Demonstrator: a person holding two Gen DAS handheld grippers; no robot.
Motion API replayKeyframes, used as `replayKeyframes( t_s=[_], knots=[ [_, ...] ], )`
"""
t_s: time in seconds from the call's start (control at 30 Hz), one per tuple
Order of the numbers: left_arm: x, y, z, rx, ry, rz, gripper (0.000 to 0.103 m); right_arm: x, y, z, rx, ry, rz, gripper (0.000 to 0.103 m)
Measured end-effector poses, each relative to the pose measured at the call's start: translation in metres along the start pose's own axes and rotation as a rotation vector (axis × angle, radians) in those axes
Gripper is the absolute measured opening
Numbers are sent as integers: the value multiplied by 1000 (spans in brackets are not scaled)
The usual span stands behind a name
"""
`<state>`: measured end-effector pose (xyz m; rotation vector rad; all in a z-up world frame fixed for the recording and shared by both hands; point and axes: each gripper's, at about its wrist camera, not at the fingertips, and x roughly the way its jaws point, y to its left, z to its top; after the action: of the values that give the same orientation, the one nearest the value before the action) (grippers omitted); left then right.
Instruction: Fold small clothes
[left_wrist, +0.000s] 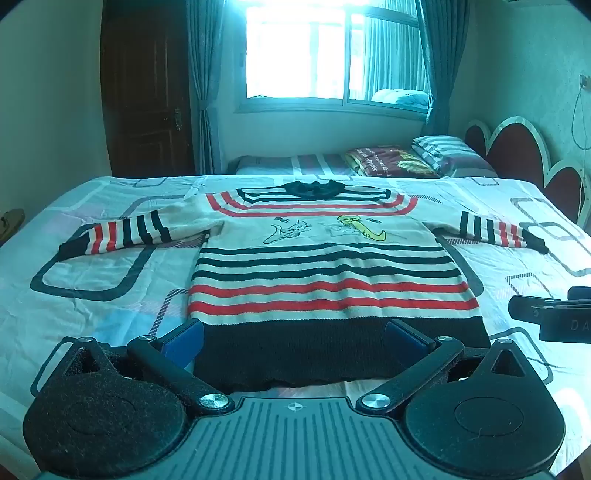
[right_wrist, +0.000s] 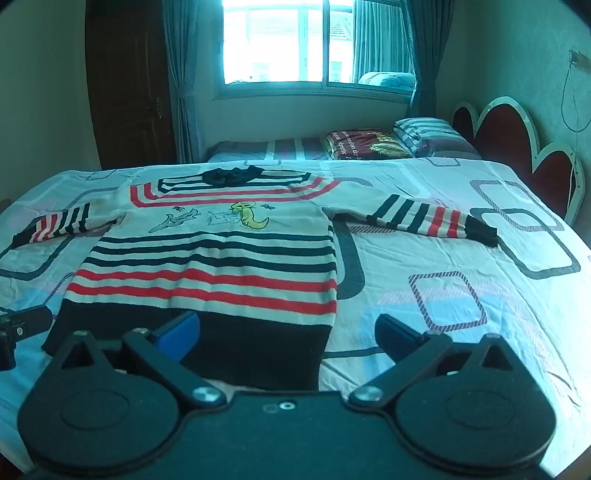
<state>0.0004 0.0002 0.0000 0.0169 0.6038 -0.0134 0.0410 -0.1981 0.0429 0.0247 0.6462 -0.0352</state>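
Observation:
A small striped sweater (left_wrist: 325, 266) lies flat and face up on the bed, both sleeves spread out, dark hem nearest me. It is white with black and red stripes and cartoon figures on the chest. It also shows in the right wrist view (right_wrist: 214, 258). My left gripper (left_wrist: 295, 338) is open and empty, its blue-padded fingers (left_wrist: 184, 341) standing at either side of the hem's middle. My right gripper (right_wrist: 288, 332) is open and empty over the hem's right corner. The right gripper also shows at the right edge of the left wrist view (left_wrist: 554, 317).
The bed sheet (right_wrist: 443, 280) is white with grey and pink rounded squares. Pillows and a folded blanket (left_wrist: 391, 160) lie at the far end by a red headboard (left_wrist: 524, 151). A dark door (left_wrist: 144, 96) and a bright window (left_wrist: 314, 51) are beyond.

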Motion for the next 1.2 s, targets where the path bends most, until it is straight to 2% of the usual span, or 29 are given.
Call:
replayKeyframes(
  t_s=[0.13,0.17,0.23,1.2],
  knots=[
    [2,6,3,-28,14,-10,103,0,0,-2,1,-7,4,101],
    [0,2,-3,-14,-16,-5,103,0,-1,-2,0,-6,3,101],
    [-3,3,-4,-10,-20,0,103,4,0,-2,-1,-2,5,101],
    [3,2,-2,-1,-3,10,103,2,3,-2,-4,3,-5,101]
  ],
)
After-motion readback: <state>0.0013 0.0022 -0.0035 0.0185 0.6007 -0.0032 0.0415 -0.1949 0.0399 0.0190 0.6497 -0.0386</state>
